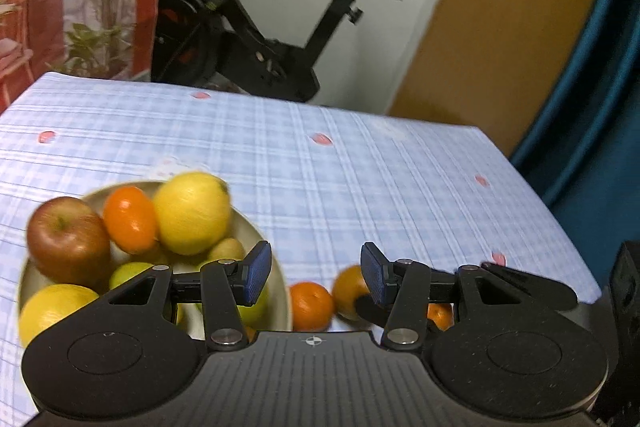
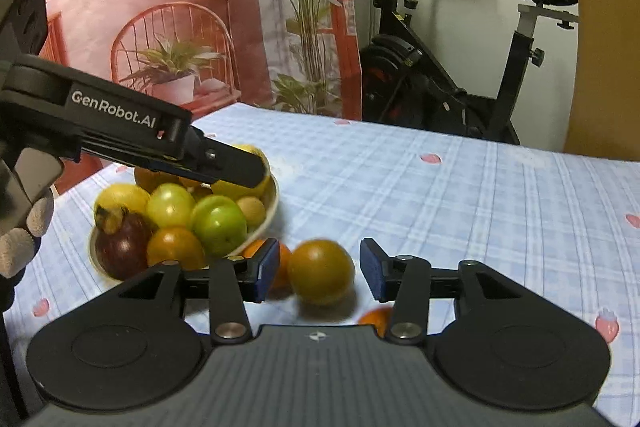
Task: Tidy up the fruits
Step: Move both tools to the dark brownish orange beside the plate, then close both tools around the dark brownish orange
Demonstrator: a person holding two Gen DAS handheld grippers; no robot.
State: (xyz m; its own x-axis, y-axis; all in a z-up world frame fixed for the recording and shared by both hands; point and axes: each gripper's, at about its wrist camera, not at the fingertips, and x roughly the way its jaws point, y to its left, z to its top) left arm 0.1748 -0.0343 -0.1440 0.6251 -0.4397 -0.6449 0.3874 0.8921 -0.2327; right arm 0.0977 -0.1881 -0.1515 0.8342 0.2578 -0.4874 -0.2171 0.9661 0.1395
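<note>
My right tool (image 2: 316,269) stands open, pads clear of the greenish-orange fruit (image 2: 321,271) lying between and just beyond them on the table (image 2: 460,195); being round, it has no long axis. My left tool (image 1: 316,273), open and empty, is farther away, over the bowl (image 2: 272,203). Its side reads "GenRobot.AI".

Each claw (image 1: 316,277) is matte black: two round housings, ribbed centre plate with a small crosshair mark, silver pivot screws, blue textured pads (image 2: 267,269). The left claw's side (image 2: 120,131) bears white "GenRobot.AI" lettering. A grey knitted glove (image 2: 24,235) covers the hand.
</note>
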